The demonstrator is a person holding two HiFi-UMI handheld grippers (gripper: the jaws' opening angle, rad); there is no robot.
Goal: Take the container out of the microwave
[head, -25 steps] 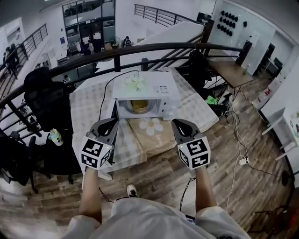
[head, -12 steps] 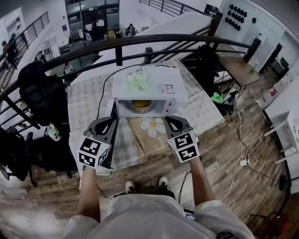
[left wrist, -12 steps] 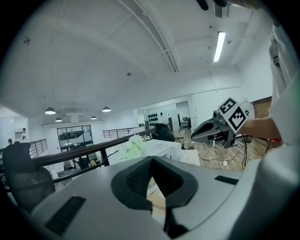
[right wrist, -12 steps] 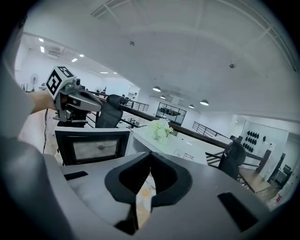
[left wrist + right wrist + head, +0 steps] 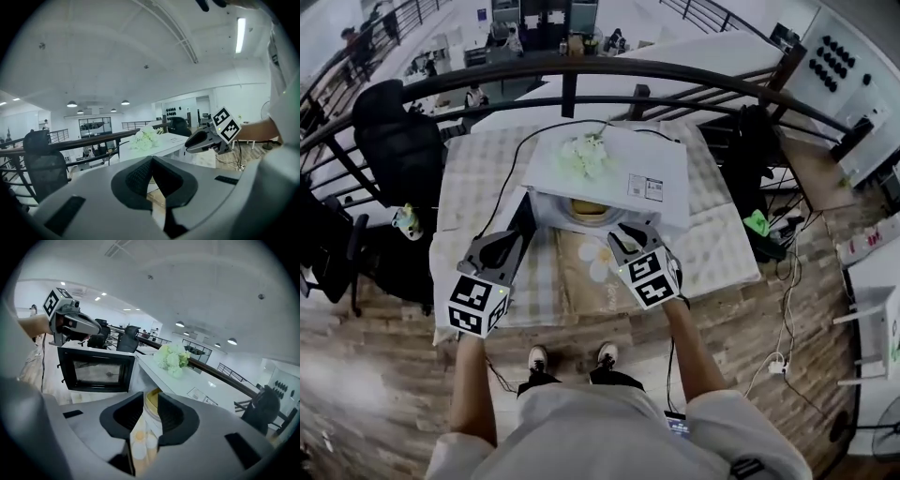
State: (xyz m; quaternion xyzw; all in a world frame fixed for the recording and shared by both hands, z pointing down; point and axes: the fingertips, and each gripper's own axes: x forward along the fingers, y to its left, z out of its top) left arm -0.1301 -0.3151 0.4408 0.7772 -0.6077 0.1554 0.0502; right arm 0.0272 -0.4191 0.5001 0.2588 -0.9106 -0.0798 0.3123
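The white microwave [image 5: 614, 169] stands on a checked table [image 5: 478, 178] with its dark door [image 5: 523, 217] swung open to the left. A yellowish container [image 5: 589, 208] sits inside. In the right gripper view the container [image 5: 150, 412] shows just beyond the parted jaws. My right gripper [image 5: 623, 234] [image 5: 151, 394] is in front of the cavity, its jaws opening with nothing between them. Near the open door my left gripper [image 5: 508, 242] [image 5: 151, 161] is shut and empty. Each gripper view shows the other gripper.
White flowers [image 5: 586, 155] lie on the microwave top. A flower-print mat [image 5: 595, 262] covers the table in front. A black railing [image 5: 675, 80] runs behind, a black chair [image 5: 394, 141] stands at left, and a cable [image 5: 511, 173] trails off the microwave.
Both grippers have come down and closer to the microwave, the right one farther. The right jaws were together before and now stand apart.
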